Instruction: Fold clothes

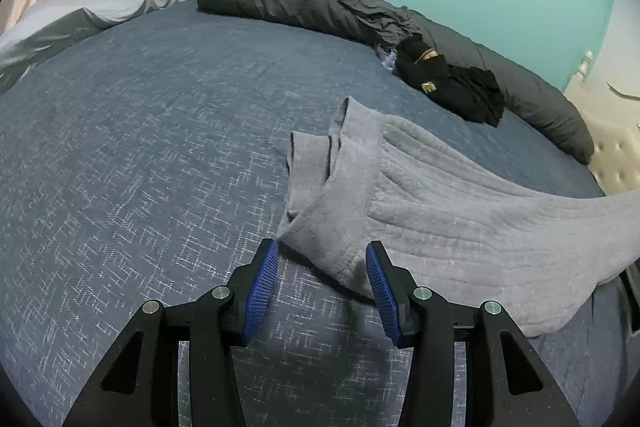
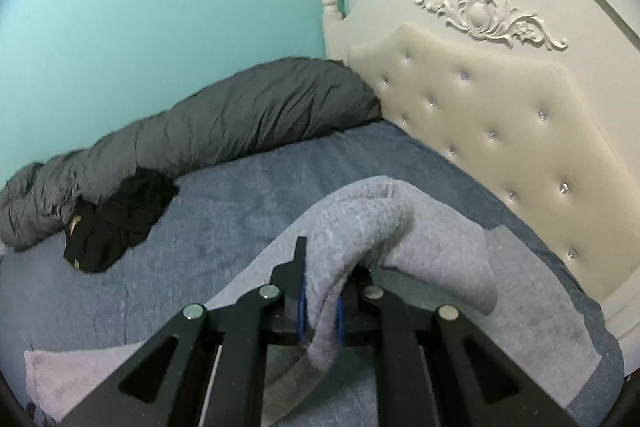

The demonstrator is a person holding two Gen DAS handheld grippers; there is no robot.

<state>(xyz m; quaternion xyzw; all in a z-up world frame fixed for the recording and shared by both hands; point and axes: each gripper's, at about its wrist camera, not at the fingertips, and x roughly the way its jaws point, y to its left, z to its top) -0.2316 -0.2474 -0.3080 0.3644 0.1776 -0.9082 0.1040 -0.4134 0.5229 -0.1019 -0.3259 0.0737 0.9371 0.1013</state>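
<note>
Right wrist: right tongs [image 2: 320, 311] clamp the grey garment [image 2: 360, 227]; left tongs [image 1: 320, 287] gape, its edge between them.

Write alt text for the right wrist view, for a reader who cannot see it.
The right gripper is shut on a fold of a grey sweater lifted over a blue bedspread. Behind lie a black garment and a rolled dark grey duvet against a teal wall; a cream tufted headboard stands right.
</note>
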